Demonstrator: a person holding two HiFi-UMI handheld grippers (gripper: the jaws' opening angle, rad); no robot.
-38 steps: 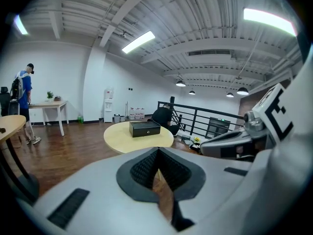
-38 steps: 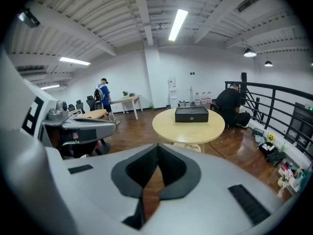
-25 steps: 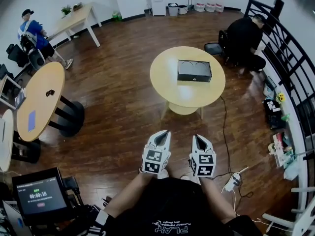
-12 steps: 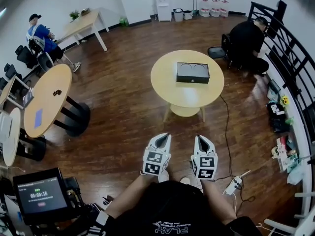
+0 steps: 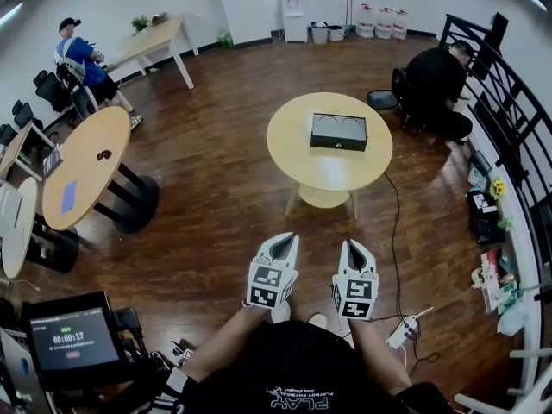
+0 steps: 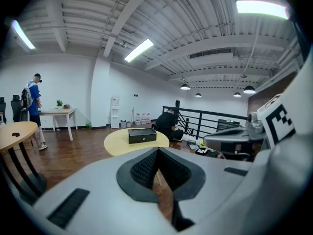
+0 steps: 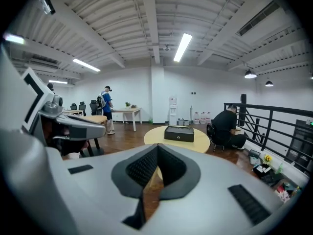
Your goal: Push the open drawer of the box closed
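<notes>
With the left gripper (image 5: 281,247) and right gripper (image 5: 353,252) jaws together and empty, I judge the box (image 5: 339,128), upper centre on the round worktop (image 5: 297,158), rigid yet light, best pushed squarely on its drawer front (image 5: 338,143).

timer on screen (image 5: 67,339) 00:00:16 -> 00:00:17 | box (image 5: 339,132) and round table (image 5: 297,158) slightly lower in head view | more back wall showing at top

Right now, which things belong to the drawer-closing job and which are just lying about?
Job: black box, round table under it, left gripper, right gripper, both shut and empty.
Lying about: timer tablet, power strip, water dispenser, oval side table.
</notes>
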